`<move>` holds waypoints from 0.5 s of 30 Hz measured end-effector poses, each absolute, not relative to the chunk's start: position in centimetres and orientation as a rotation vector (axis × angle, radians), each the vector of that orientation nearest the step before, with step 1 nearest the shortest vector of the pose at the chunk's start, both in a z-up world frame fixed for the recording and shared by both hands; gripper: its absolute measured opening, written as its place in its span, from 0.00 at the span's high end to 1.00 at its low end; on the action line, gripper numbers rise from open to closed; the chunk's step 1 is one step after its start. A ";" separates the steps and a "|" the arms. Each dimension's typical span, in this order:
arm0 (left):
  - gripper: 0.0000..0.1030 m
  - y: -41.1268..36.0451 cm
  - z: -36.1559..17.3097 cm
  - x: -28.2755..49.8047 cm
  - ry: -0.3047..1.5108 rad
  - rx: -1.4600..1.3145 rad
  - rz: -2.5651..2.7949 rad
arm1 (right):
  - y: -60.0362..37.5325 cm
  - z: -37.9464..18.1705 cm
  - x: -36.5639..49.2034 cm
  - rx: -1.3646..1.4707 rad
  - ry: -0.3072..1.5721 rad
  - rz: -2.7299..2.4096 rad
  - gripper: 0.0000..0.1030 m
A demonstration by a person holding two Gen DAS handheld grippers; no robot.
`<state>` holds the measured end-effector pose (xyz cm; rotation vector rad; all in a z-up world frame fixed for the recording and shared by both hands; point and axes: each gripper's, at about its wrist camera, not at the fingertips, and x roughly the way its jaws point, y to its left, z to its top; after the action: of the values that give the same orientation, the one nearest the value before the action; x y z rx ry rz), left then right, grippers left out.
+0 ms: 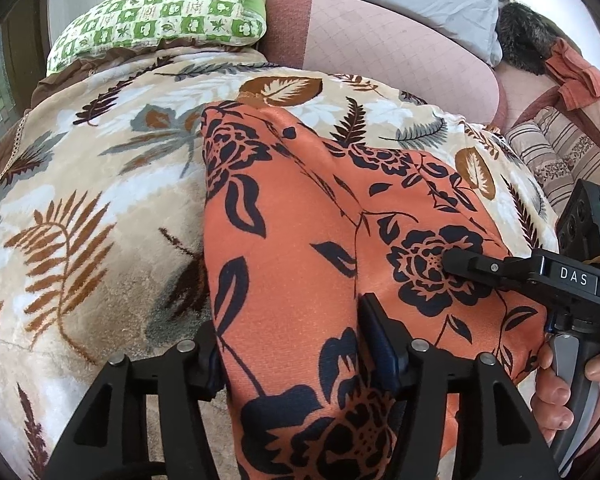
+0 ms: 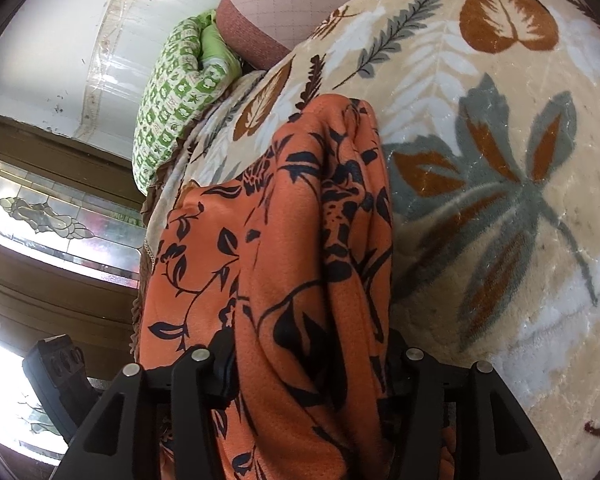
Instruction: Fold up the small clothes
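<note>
On the leaf-print blanket [image 1: 80, 184], both the left gripper [image 1: 292, 360] and right gripper [image 2: 312, 360] clamp the orange floral garment [image 1: 300, 220] between their fingers

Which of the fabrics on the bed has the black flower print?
The orange garment, gripped by both tools. The blanket under it is beige with brown and grey leaves; the pillow is green-checked.
</note>
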<state>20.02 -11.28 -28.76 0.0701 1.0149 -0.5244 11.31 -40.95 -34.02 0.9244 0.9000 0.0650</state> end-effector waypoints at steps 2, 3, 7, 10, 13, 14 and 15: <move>0.37 -10.8 -28.5 20.0 1.009 0.066 -0.511 | -41.1 -34.0 11.2 0.924 0.903 0.060 0.46; 0.37 -10.7 -28.5 20.0 1.008 0.064 -0.507 | -41.2 -33.9 11.1 0.923 0.902 0.058 0.46; 0.37 -9.3 -27.4 19.4 0.963 0.060 -0.450 | -41.6 -32.5 10.1 0.875 0.862 0.015 0.46; 0.34 -8.0 -25.8 18.3 0.868 0.085 -0.368 | -41.6 -30.3 8.3 0.753 0.790 -0.075 0.46; 0.33 -7.1 -24.9 17.4 0.789 0.126 -0.275 | -41.0 -27.6 6.1 0.614 0.677 -0.142 0.46; 0.33 -6.7 -24.9 17.3 0.780 0.137 -0.247 | -40.6 -26.7 5.3 0.578 0.633 -0.130 0.46; 0.33 -6.5 -25.0 17.3 0.781 0.145 -0.228 | -40.2 -26.0 4.9 0.566 0.605 -0.099 0.46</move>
<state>17.28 -6.53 -24.99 0.1455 0.7806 -0.2280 4.90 -40.17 -25.95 0.5661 0.6046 -0.0991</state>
